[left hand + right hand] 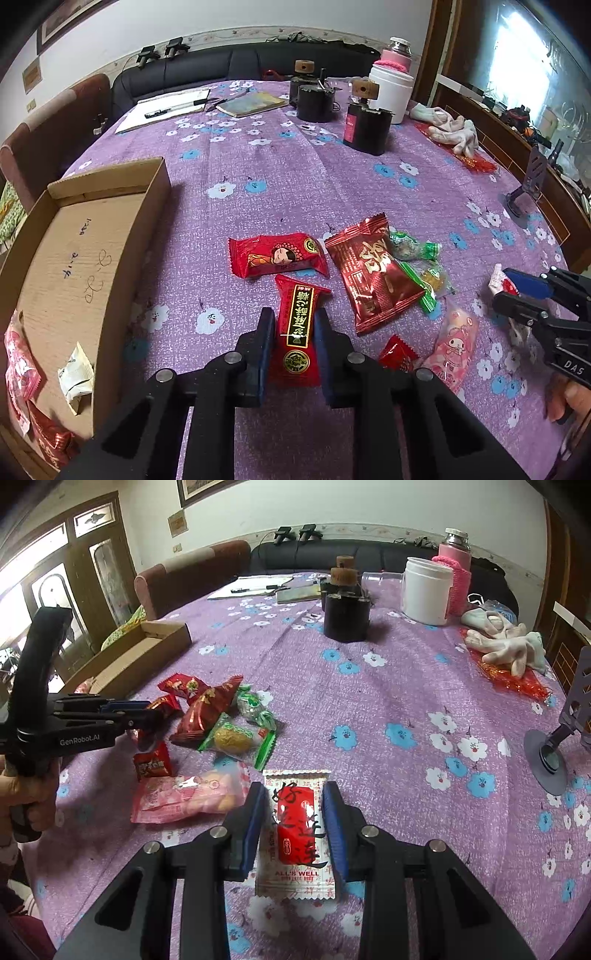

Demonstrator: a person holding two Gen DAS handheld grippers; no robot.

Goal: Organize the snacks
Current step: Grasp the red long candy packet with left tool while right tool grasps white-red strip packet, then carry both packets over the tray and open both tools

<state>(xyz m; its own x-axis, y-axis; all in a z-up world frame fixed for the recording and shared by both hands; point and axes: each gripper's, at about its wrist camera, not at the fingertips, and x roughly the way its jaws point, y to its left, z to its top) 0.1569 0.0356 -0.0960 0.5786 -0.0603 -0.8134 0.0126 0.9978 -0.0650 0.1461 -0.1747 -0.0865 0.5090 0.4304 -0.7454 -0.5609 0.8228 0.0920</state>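
In the left wrist view my left gripper (293, 314) is shut on a red snack packet with a green and gold label (297, 295) that lies on the purple tablecloth. The right wrist view shows my right gripper (294, 788) shut on a white packet with a red centre (295, 823). That gripper also shows at the right edge of the left view (517, 291). Loose between them lie a red packet with a figure (277, 254), a dark red packet (369, 273), green-wrapped sweets (413, 251) and a pink packet (454, 339). A cardboard box (110, 229) at the left holds several packets.
At the far side of the table stand black tins (365, 129), a white jar (391, 92) and a pink flask (397, 55). A notebook (251, 103) and papers with pens (166, 109) lie there too. Pale gloves (450, 129) and a grey stand (554, 753) are at the right.
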